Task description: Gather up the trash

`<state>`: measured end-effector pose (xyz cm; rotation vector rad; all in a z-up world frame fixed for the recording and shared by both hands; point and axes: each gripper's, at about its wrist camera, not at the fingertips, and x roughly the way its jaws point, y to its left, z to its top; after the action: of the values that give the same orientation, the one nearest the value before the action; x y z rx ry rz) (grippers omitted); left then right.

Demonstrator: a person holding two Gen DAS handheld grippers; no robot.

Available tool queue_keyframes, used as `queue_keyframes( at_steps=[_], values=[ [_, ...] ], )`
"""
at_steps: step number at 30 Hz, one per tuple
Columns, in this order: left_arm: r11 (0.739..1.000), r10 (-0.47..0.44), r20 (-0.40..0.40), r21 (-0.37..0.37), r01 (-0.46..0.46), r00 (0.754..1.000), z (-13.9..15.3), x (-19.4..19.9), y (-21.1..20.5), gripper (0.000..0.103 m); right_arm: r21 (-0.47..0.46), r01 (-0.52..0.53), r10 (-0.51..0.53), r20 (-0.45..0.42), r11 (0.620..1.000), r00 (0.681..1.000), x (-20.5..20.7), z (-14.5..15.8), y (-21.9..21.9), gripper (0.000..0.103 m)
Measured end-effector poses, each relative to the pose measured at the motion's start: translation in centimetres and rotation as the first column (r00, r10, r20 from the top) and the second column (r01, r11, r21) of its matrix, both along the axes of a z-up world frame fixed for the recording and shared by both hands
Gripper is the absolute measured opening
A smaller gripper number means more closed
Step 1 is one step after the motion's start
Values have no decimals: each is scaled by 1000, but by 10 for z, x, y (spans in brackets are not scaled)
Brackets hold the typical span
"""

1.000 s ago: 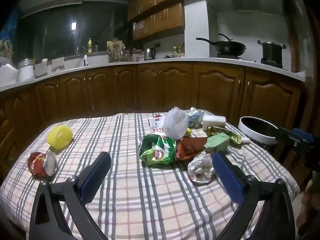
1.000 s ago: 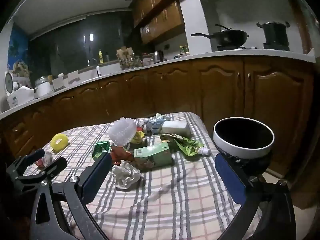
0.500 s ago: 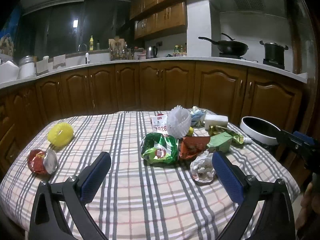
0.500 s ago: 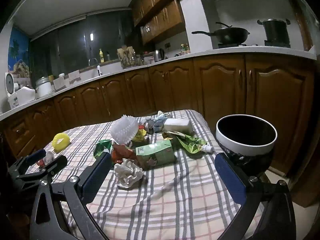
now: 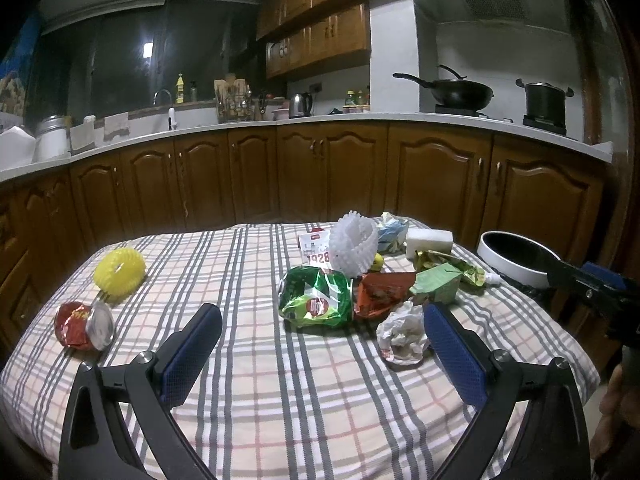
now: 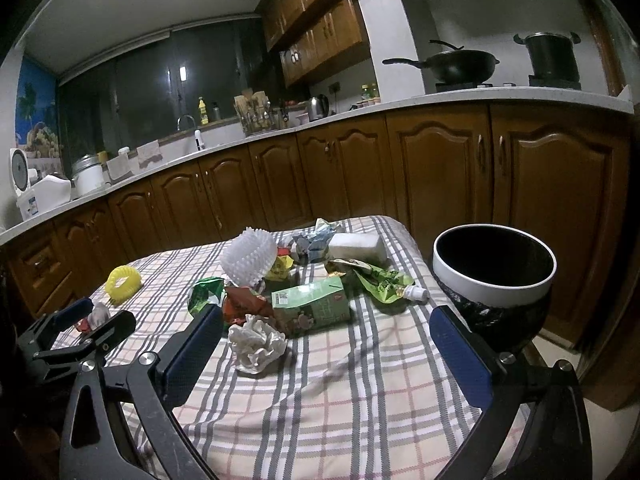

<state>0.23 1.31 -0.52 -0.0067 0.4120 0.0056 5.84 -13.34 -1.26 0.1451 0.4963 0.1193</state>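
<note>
Covering the table, plaid cloth (image 5: 256, 392); behind, wooden kitchen cabinets (image 5: 332, 176).

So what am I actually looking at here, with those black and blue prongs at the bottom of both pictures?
The prongs are two-finger grippers that a person holds, one per hand, each carrying a wide-angle camera that looks along its fingers. One picture comes from the left gripper, the other from the right gripper. Both are open and hold nothing. They face a table with a checked cloth strewn with rubbish: a crumpled paper ball, a green snack bag, a green carton, a white foam net, a yellow ring and a crushed red can. At the table's right edge stands a white-rimmed bin.
</note>
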Motion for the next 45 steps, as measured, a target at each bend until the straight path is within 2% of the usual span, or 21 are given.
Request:
queue_keyframes(
  at_steps=[35, 45],
  values=[
    [1000, -16, -13, 0, 16, 1000, 1, 2, -3, 101, 9, -14, 14, -9, 1000, 1000, 2, -3, 4, 103],
    [999, -46, -51, -12, 46, 998, -4, 12, -5, 101, 36, -35, 36, -27, 999, 999, 10, -7, -3, 103]
  ],
)
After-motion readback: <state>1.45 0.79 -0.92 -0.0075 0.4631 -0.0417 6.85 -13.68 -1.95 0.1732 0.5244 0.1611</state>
